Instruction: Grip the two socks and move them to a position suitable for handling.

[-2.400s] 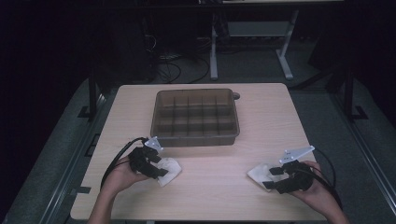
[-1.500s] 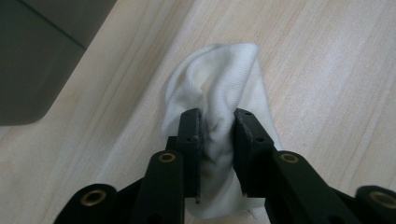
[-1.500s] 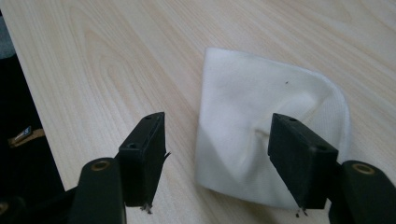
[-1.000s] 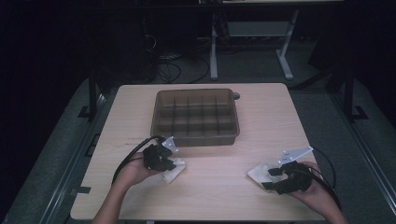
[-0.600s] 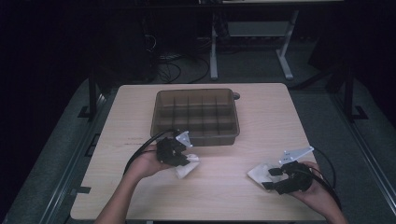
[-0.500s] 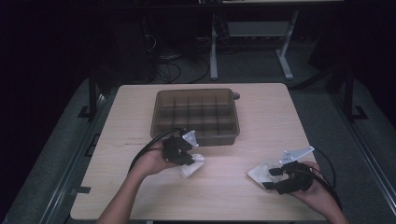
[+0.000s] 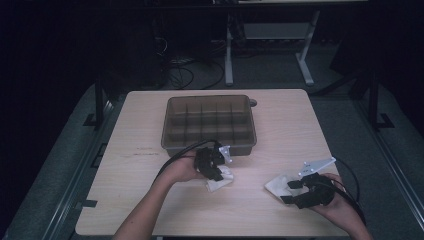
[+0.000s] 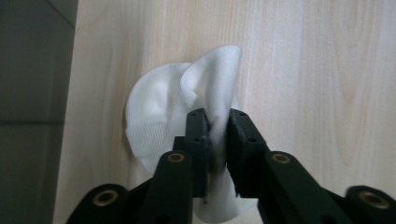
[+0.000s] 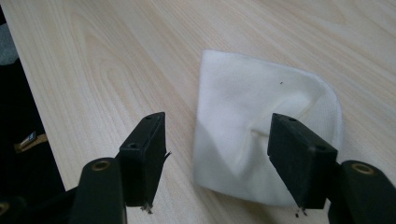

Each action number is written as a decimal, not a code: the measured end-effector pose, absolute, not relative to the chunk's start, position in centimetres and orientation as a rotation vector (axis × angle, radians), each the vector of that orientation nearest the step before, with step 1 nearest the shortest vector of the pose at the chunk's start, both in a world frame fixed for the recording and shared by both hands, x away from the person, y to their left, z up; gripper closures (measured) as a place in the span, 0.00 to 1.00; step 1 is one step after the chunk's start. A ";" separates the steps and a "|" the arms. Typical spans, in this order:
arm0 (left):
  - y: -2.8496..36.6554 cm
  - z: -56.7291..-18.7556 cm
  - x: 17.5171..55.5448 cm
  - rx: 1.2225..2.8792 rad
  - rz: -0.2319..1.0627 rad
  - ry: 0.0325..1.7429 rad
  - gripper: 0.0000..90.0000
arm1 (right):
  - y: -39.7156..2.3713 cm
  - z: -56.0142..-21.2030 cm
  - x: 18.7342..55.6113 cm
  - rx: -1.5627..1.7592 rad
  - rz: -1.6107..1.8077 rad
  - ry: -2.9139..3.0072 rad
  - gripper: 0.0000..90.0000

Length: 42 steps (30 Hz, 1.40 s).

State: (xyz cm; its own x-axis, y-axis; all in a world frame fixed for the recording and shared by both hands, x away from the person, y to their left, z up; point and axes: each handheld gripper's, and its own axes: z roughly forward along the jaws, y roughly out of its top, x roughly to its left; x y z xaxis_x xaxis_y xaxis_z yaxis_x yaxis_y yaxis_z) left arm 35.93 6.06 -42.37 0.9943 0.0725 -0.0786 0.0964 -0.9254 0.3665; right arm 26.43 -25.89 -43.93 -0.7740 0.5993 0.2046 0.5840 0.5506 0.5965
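White knit sock [image 8: 187,102] lies on the pale wooden desk [image 7: 150,165], just in front of the brown divided tray [image 7: 209,124]. The left claw [image 8: 217,123] pinches a raised fold of it, its jaws having just been easing apart with the fabric between them, probably so the sock can be carried toward the tray. A second white sock [image 9: 261,135] lies to the right under the right claw [image 9: 217,135], whose jaws stand wide and released. Nothing blocks the tray.

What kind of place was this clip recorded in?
Probably a lab or workshop recording station, not a home: a bare wooden table in a dark room, loose cables on the floor behind it, and the legs of a metal stand beyond.
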 end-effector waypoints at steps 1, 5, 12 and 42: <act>5.9 -42.4 36.0 2.758 -0.102 0.129 0.83 | -25.9 -43.9 26.4 1.048 1.044 2.746 0.41; 5.7 -42.5 36.0 2.761 -0.113 0.145 0.66 | -26.0 -44.0 26.4 1.043 1.043 2.747 0.41; 7.8 -40.5 35.9 2.689 -0.108 0.218 0.61 | -25.8 -43.7 26.2 1.041 1.046 2.740 0.42; 7.6 -40.3 34.0 2.770 -0.054 0.104 0.89 | -25.4 -43.6 26.1 1.031 1.038 2.737 0.42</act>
